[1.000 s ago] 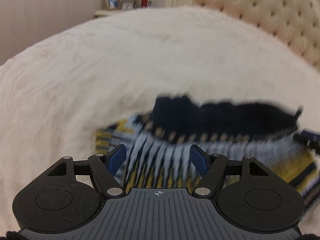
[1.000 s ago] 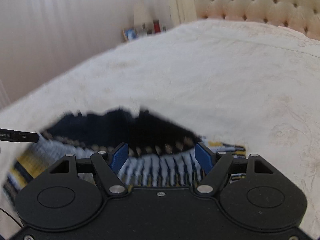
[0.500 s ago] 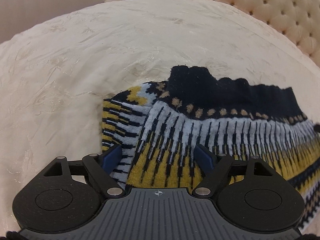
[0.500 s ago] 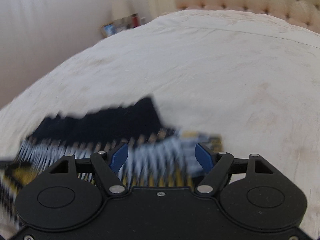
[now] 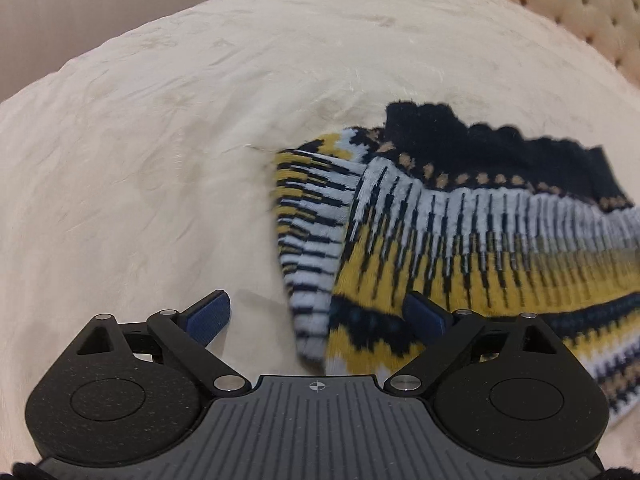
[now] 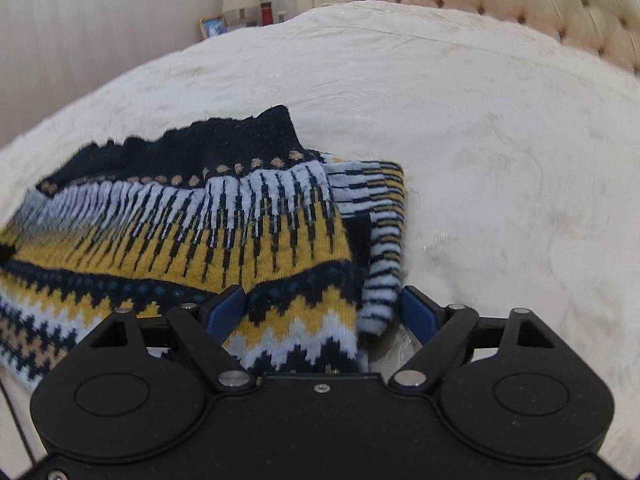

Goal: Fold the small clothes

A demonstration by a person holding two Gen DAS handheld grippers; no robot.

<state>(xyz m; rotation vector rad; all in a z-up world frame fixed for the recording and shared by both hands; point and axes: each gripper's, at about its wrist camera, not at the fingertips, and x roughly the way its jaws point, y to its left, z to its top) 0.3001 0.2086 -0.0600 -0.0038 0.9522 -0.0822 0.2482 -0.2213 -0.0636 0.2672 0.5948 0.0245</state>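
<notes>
Patterned sweater (image 5: pixel 460 240) lies on the bedspread (image 5: pixel 160 160), folded over, sleeves tucked beneath. Your left gripper (image 5: pixel 320 316) and right gripper (image 6: pixel 324 308) are opening, pads off the knit's near corners. Judged: tidying, perhaps another fold, remains.

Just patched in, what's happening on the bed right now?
A person with two handheld grippers is folding a small navy, yellow and pale-blue patterned knit sweater on a cream bedspread. The sweater lies folded over. The left gripper and right gripper are at its near corners, jaws opening, with knit between them but not pinched.
</notes>
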